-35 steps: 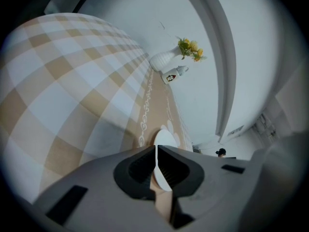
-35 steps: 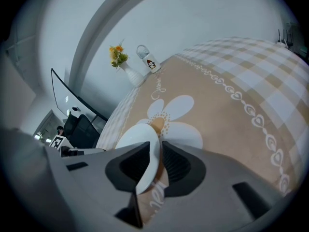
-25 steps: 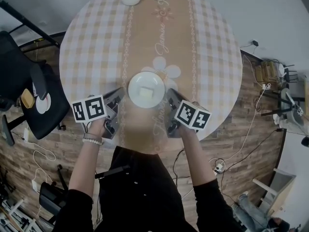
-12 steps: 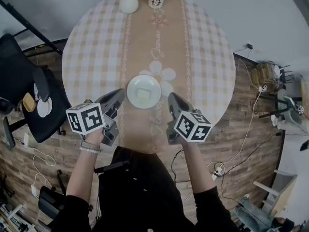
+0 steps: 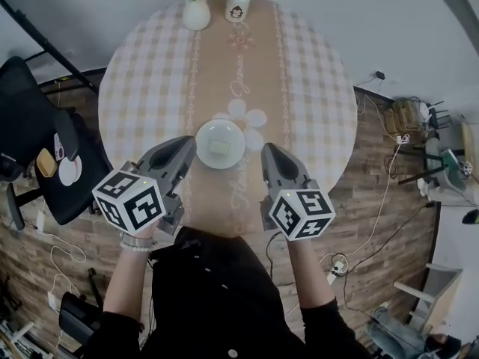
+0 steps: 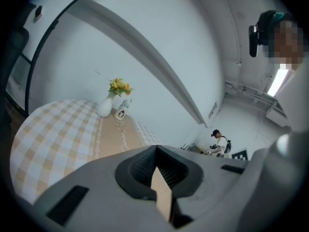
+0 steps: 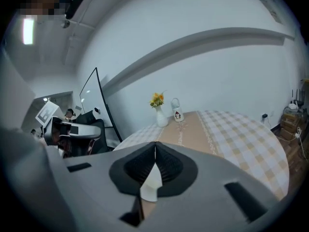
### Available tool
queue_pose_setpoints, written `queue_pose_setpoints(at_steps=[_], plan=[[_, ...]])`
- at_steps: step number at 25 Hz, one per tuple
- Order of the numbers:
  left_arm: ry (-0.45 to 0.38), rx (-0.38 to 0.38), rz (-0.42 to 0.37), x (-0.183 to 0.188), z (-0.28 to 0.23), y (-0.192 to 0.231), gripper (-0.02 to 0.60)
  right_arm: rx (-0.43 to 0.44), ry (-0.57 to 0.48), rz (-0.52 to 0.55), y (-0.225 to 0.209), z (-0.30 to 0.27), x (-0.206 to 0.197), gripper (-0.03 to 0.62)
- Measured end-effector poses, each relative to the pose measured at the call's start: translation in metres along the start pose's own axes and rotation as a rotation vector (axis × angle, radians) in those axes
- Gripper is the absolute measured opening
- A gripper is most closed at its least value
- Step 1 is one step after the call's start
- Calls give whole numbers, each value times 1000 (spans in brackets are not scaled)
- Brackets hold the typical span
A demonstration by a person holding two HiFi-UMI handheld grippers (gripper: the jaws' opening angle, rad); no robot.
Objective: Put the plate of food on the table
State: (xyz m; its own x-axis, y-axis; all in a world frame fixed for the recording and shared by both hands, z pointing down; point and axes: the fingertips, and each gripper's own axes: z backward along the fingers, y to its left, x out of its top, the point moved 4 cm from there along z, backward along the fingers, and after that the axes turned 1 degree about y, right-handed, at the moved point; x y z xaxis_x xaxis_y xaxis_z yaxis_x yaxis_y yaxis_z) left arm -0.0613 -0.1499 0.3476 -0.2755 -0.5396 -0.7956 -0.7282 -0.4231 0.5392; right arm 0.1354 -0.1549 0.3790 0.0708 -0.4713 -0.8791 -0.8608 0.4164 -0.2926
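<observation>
A white plate (image 5: 221, 143) with a pale square of food lies on the round checked table (image 5: 314, 88), near its front edge. My left gripper (image 5: 187, 143) hangs just left of the plate and my right gripper (image 5: 266, 149) just right of it, both raised and apart from it. In the left gripper view the left gripper (image 6: 155, 151) has its jaws meeting at the tip with nothing held. The right gripper (image 7: 155, 146) is shut the same way in the right gripper view, and a white sliver shows below the tip.
A white vase of yellow flowers (image 5: 197, 6) and a small white jar (image 5: 238, 2) stand at the table's far edge. A black chair (image 5: 30, 126) stands at the left. Cables and boxes lie on the wood floor at the right.
Both grippers have drawn back from the plate's sides and risen toward the head camera. The plate stays on the table.
</observation>
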Motion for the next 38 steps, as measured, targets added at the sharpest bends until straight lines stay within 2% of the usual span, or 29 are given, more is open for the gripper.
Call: queue_pose_setpoints(at_steps=[4, 11, 18, 22, 24, 30, 34, 38], plan=[[-47, -11, -52, 17, 9, -18, 1, 13, -53, 69, 13, 15, 22, 0], [-65, 8, -143, 41, 28, -51, 2, 27, -111, 230, 42, 36, 51, 0], [-133, 11, -256, 52, 41, -74, 2, 45, -176, 301, 66, 52, 70, 0], [-146, 37, -388, 55, 44, -84, 1, 39, -205, 406, 80, 59, 81, 0], [-145, 37, -430, 56, 45, -88, 2, 49, -217, 427, 87, 61, 86, 1], [-172, 40, -444, 63, 51, -89, 2, 52, -242, 415, 90, 65, 94, 1], [-166, 57, -473, 64, 53, -86, 2, 45, -236, 405, 87, 66, 93, 0], [-165, 56, -468, 64, 53, -84, 2, 41, -228, 405, 86, 65, 92, 0]])
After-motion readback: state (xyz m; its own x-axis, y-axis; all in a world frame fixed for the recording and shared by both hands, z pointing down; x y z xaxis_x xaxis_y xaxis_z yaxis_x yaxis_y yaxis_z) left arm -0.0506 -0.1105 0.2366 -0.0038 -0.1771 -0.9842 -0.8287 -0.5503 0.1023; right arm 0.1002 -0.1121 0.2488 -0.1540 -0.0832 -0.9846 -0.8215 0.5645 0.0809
